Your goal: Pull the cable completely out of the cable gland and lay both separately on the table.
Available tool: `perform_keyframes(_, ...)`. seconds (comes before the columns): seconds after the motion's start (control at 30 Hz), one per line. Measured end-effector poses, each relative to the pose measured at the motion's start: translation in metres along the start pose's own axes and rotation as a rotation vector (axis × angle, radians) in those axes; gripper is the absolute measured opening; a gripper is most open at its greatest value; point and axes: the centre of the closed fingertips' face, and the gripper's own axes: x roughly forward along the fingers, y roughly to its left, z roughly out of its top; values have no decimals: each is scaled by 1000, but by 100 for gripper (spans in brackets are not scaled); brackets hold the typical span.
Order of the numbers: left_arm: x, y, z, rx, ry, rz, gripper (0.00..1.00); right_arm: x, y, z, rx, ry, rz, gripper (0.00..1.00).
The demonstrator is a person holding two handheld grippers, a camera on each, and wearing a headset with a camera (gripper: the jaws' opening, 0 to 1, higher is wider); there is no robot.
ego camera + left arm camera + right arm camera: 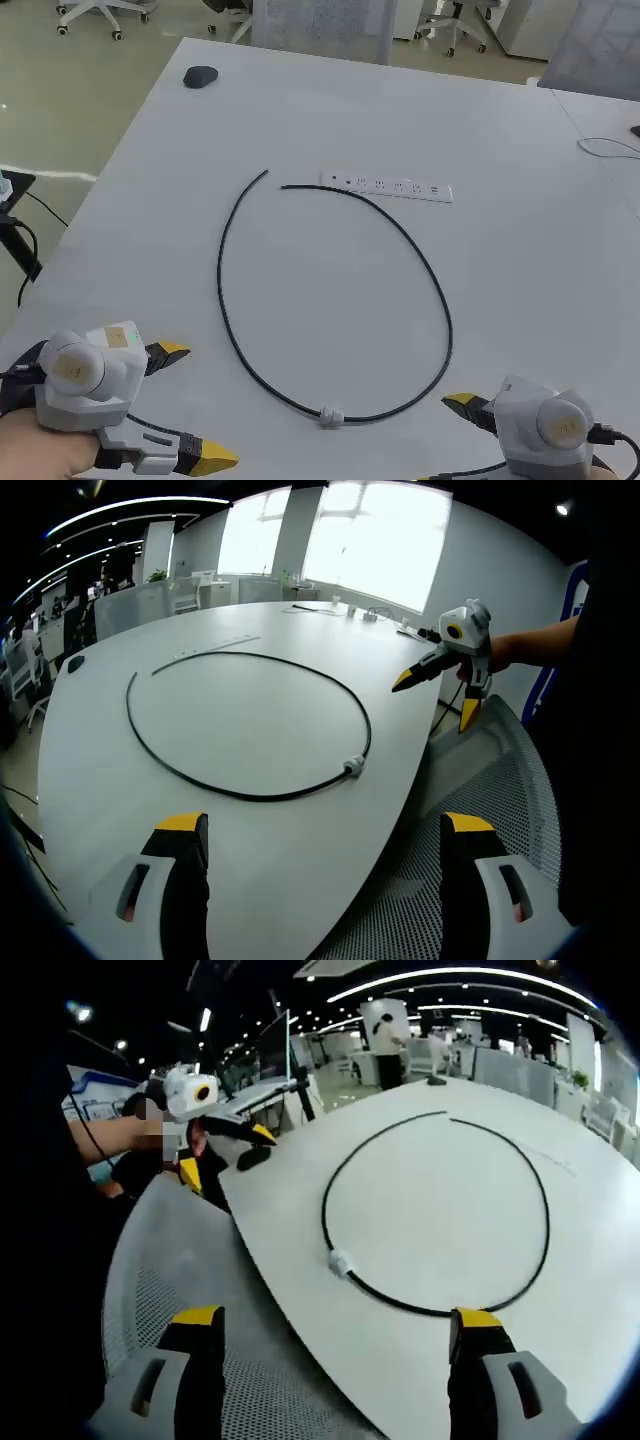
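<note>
A black cable [219,280] lies in a wide loop on the white table [330,290], its two ends close together at the far side. A small white cable gland [330,415] sits on the cable at the near side of the loop. My left gripper [195,405] is open at the near left table edge, apart from the cable. My right gripper [455,435] is open at the near right edge. In the left gripper view the gland [352,767] lies ahead of the open jaws. In the right gripper view the gland [340,1263] lies just ahead on the cable [324,1222].
A white power strip [390,187] lies just beyond the cable's ends. A dark mouse [200,76] rests at the far left corner. A thin cable [610,148] runs along the right edge. A mesh chair seat [190,1260] is below the near table edge. Office chairs stand behind.
</note>
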Motion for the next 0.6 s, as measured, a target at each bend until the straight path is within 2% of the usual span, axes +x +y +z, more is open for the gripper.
perform_keyframes(0.33, -1, 0, 0, 7, -1, -5, 96, 3, 1, -1, 0, 7, -7, 89)
perform_keyframes(0.5, -4, 2, 1, 22, -5, 10, 93, 2, -5, 3, 6, -12, -31, 90)
perform_keyframes(0.6, -3, 1, 0, 0, -7, 0, 95, 3, -6, 5, -1, -11, -35, 89)
